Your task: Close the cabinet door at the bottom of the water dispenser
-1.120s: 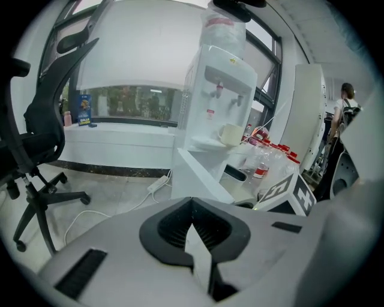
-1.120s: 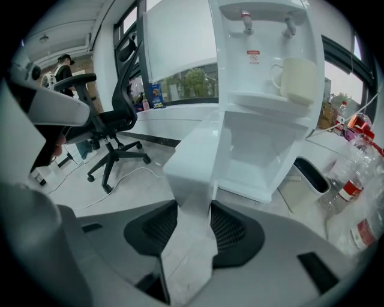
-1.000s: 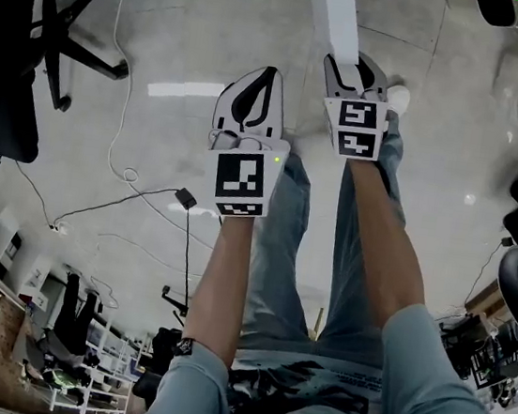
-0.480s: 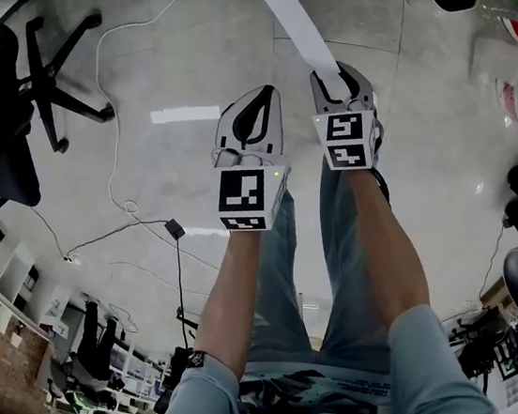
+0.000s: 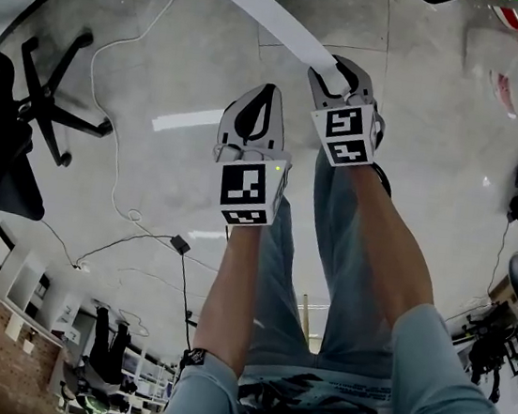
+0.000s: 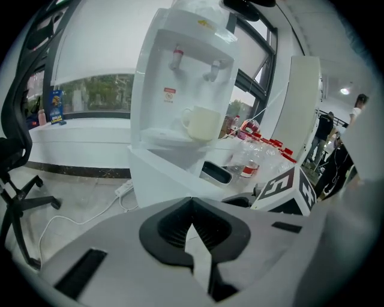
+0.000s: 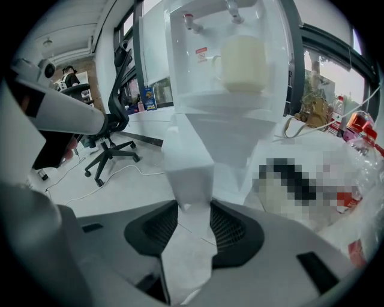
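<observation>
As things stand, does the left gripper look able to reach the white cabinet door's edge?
Probably yes. The left gripper hangs empty, jaws together, just beside the right gripper, which grips the white cabinet door by its edge; nothing stands between them.

Smooth plastic door (image 5: pixel 266 10) (glossy floor (image 5: pixel 418 147))

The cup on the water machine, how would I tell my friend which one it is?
Find the tall white plastic water dispenser by the window. In its recess, under the two small taps, stands a round cream mug with a side handle. It is the only cup there; the clear plastic bottles beside the dispenser have red caps.
</observation>
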Demonstrator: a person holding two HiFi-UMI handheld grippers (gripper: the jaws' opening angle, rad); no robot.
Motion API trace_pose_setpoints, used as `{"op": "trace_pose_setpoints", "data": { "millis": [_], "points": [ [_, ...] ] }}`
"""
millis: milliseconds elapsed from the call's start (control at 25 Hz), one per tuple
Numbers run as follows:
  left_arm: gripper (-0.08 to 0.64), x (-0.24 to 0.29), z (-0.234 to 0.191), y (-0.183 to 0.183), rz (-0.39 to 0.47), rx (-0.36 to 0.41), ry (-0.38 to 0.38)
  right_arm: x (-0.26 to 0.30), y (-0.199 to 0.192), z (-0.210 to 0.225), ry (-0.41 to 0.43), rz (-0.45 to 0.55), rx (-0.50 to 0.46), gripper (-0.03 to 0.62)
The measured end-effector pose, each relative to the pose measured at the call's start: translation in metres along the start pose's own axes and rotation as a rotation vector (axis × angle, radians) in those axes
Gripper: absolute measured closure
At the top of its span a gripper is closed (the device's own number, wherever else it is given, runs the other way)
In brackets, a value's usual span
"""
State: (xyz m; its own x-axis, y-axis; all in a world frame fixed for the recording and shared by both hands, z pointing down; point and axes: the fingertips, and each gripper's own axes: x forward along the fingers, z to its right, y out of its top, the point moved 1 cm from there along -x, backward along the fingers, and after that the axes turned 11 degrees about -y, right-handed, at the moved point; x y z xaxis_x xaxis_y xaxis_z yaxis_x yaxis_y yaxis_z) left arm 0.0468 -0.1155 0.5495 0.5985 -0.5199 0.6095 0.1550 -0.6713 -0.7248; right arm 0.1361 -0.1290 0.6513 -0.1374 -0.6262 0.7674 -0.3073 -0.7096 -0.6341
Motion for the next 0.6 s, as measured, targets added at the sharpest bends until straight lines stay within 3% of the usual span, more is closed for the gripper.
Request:
{"op": "trace_pose_setpoints", "data": {
  "millis": [200, 600],
  "points": [
    [0.540, 0.018, 0.007, 0.007, -0.005, 0.053, -0.012, 0.009, 0.004, 0.025, -0.013, 0.009, -0.021, 0.408],
    [0.540, 0.043, 0.000, 0.006, 0.018, 0.006, 0.016, 0.028, 0.018, 0.064, -0.038, 0.025, -0.049, 0.408]
  ]
}}
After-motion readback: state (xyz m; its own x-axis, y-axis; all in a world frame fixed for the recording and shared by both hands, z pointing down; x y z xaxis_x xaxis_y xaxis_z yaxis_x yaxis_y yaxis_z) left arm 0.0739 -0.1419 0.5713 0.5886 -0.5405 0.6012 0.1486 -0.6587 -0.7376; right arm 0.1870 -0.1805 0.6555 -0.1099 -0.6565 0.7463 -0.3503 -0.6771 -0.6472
